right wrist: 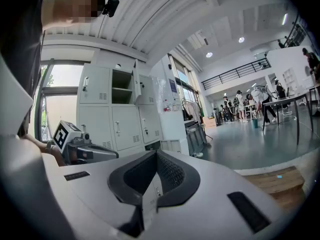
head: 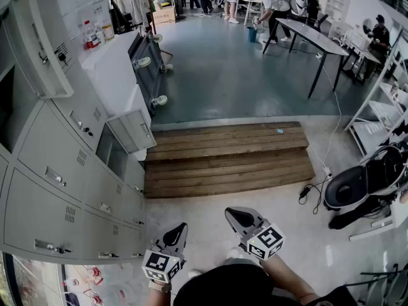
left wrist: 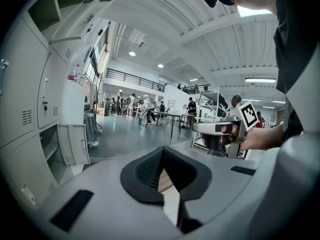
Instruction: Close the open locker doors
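Observation:
A bank of grey lockers (head: 57, 190) runs along the left in the head view. A low locker door (head: 131, 131) stands swung out over the floor, and an upper door (head: 33, 43) is open too. My left gripper (head: 180, 228) and right gripper (head: 231, 213) hover near my body, well short of both doors, both shut and empty. The left gripper view shows its shut jaws (left wrist: 162, 171), the low open door (left wrist: 72, 144) and the upper open door (left wrist: 82, 14). The right gripper view shows its shut jaws (right wrist: 156, 184), the open upper compartment (right wrist: 122, 86) and the low door (right wrist: 172, 146).
A wooden plank platform (head: 223, 158) lies on the floor ahead. A white counter (head: 115, 69) adjoins the lockers beyond the low door. A black round device (head: 357, 183) and a cable (head: 312, 190) sit at the right. A black table (head: 312, 37) and people stand far back.

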The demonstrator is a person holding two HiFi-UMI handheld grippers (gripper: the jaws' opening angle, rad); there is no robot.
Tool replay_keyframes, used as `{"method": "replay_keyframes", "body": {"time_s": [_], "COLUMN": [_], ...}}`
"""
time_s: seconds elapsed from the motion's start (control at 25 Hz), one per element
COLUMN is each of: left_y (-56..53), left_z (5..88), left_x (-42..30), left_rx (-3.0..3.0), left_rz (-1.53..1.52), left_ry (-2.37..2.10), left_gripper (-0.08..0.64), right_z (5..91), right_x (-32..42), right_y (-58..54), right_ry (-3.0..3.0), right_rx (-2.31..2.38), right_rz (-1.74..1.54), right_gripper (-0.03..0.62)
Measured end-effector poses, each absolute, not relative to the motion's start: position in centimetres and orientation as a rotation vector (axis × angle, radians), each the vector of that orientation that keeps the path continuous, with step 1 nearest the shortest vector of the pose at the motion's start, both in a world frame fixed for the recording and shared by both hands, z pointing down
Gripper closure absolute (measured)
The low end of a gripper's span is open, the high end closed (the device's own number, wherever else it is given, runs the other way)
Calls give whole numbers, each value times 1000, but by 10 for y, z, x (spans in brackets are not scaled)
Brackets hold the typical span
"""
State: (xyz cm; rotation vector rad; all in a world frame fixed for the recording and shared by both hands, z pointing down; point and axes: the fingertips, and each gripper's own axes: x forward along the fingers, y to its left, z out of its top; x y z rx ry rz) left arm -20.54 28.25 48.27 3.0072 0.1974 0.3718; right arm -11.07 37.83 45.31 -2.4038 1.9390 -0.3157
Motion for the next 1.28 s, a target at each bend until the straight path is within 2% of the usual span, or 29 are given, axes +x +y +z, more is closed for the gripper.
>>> {"method": "replay_keyframes", "body": {"time_s": [0.8,1.08,1.28], "left_y": [347,324,268], "left_z": [500,514,517], "left_x": [-84,-43,-12], "left_rx": [2996,2978,2977], "left_rz": [455,474,463], "left_ry": [215,233,222], "left_gripper": [541,541,541], "right_z": [469,485,490], "right_x": [21,53,85], "right_y": [449,425,369], "right_ry": [1798,1801,1820], "right_rx": [-2387,-2392,-2395], "right_rz": [-357,-416,-450], "right_gripper": [563,563,563]}}
